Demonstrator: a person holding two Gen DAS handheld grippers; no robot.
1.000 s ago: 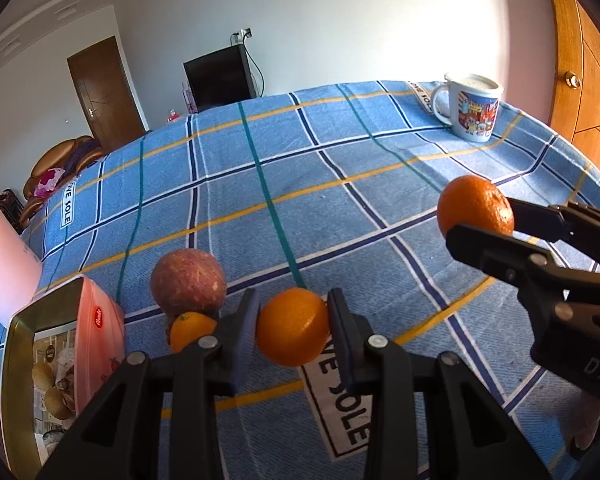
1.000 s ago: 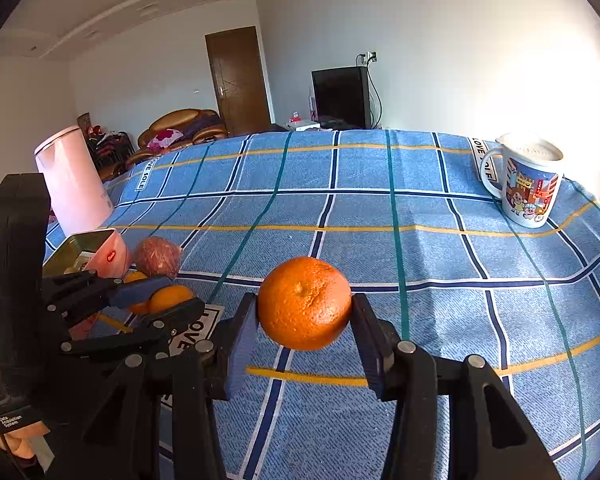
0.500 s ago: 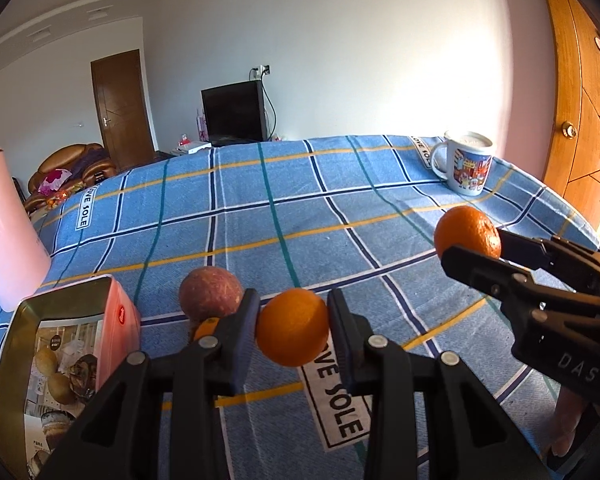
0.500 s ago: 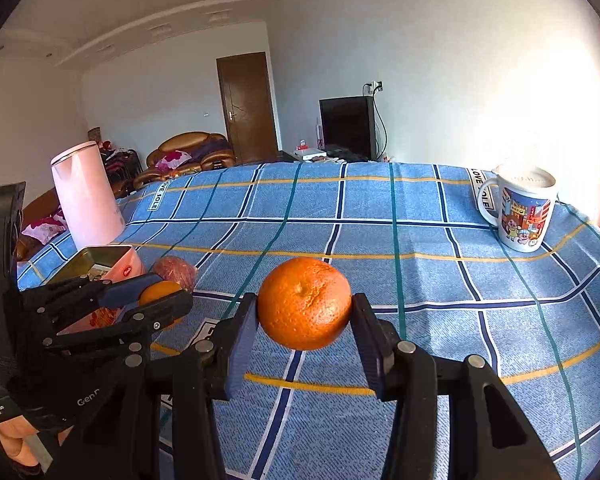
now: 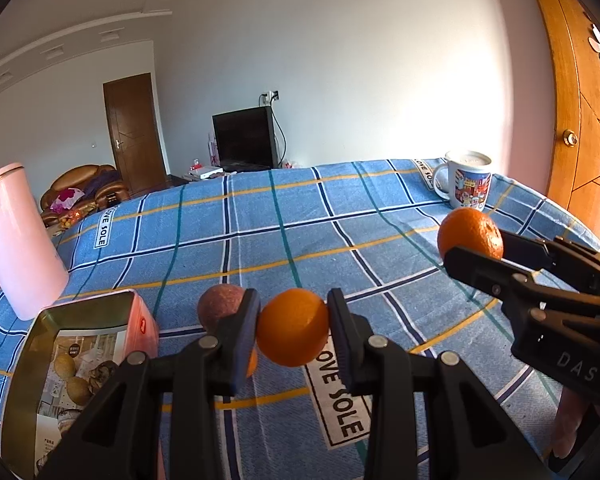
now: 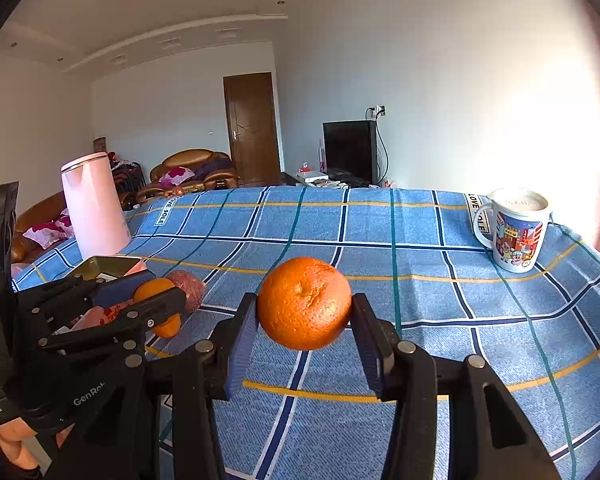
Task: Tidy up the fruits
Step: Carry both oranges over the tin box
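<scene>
Orange fruit fills both grippers above a blue plaid tablecloth (image 5: pixel 300 232). From the left wrist camera, the left gripper (image 5: pixel 293 327) has its jaws narrowed onto a smooth orange (image 5: pixel 293 327), pinched between the 2 pads and held clear of the cloth. Just behind the left finger, at about 10 o'clock from that fruit, sits a reddish-brown round fruit (image 5: pixel 216 305) on the cloth, and a sliver of a small orange fruit (image 5: pixel 252 362) shows under the same finger. At 8 o'clock stands an open tin box (image 5: pixel 40 344) with printed paper inside, and a pale pink kettle (image 5: pixel 16 240) rises at 10 o'clock near the table's edge. A cartoon-printed mug (image 5: pixel 470 184) stands far off at 1 o'clock.

At 3 o'clock in this view the right gripper (image 5: pixel 476 248) comes in from the side, its jaws clamped on a rough-skinned orange (image 5: pixel 470 232) that is also in the air. The right wrist camera confirms it: the rough orange sits squarely between the 2 pads, with the left gripper and its fruit at 9 o'clock, the kettle beyond at 10 o'clock and the mug at 2 o'clock.
</scene>
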